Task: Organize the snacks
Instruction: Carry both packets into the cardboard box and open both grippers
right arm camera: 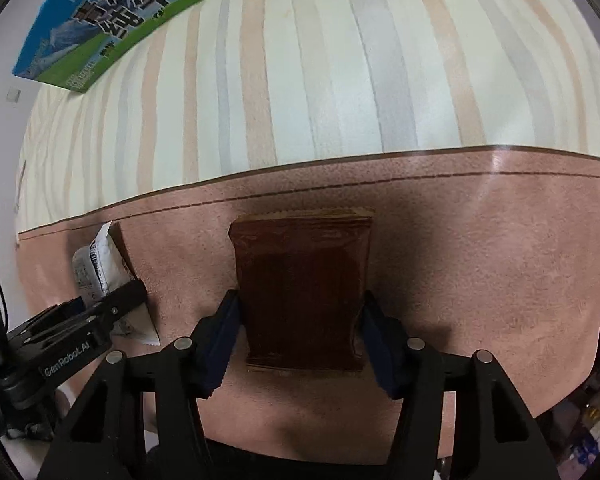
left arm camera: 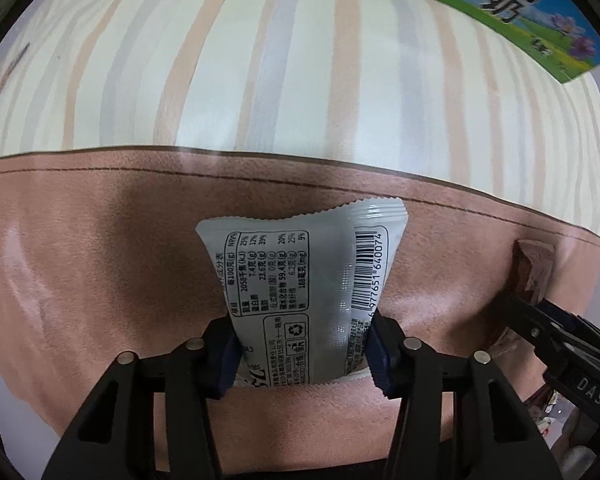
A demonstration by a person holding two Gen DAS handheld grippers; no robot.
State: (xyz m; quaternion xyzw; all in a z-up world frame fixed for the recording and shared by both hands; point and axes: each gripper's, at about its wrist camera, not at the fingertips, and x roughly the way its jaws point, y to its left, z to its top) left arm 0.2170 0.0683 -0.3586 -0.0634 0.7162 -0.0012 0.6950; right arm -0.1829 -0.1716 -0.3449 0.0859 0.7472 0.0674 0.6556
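Observation:
My left gripper (left arm camera: 302, 354) is shut on a white snack packet (left arm camera: 300, 280) with a nutrition table and barcode, held over the pink-brown edge band of the tablecloth. My right gripper (right arm camera: 300, 340) is shut on a brown snack packet (right arm camera: 302, 292), held over the same band. In the left wrist view the right gripper (left arm camera: 556, 332) and brown packet (left arm camera: 534, 270) show at the right edge. In the right wrist view the left gripper (right arm camera: 100, 316) and white packet (right arm camera: 94, 268) show at the left.
A green and blue milk carton box (left arm camera: 500, 0) lies on the striped tablecloth (left arm camera: 260, 80) at the far side; it also shows in the right wrist view (right arm camera: 112, 12). Clutter sits beyond the table edge at lower right (right arm camera: 596, 420).

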